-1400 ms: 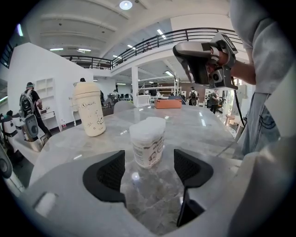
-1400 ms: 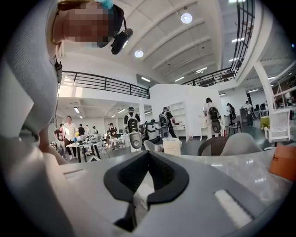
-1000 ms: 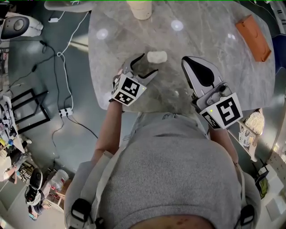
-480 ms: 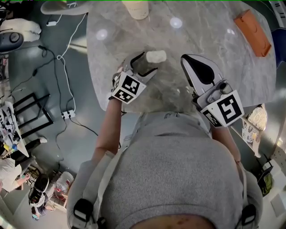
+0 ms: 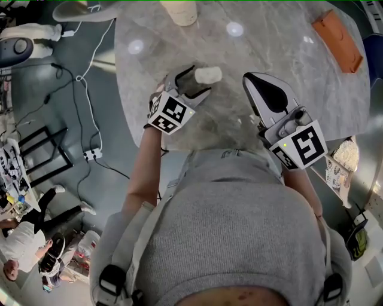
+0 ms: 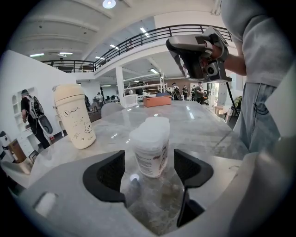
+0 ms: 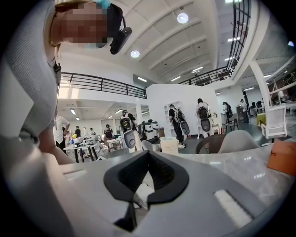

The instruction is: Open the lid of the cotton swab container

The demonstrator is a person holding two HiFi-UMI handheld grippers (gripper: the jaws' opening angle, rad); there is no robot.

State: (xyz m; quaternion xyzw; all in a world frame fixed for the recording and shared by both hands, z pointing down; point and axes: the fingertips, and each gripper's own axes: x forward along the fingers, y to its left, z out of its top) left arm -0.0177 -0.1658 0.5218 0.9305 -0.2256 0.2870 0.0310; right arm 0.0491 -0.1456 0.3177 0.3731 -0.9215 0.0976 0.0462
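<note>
Far left in the head view: grey floor [image 5: 66,119] strewn with cables [image 5: 84,77]. Next, the marble table [image 5: 275,36], with a cream tumbler [image 5: 182,12] at its far edge. Nearer the front edge, the left gripper [image 5: 190,85], tilted downward, jaws spread wide and gripping nothing. Between those jaws, the cotton swab container [image 5: 208,75]: upright on the marble, lid on. In the left gripper view, a sliver of gap on either side between its wall and the black pads [image 6: 105,172], so not pinched. Further right, well apart from the container, the right gripper [image 5: 251,85], held up above the table in front of the person's grey top [image 5: 239,227], roughly level. Jaws pressed together at the tips, with nothing between them. Far right, a flat orange item [image 5: 338,40] lying on the marble near the table's edge, apart from everything else
</note>
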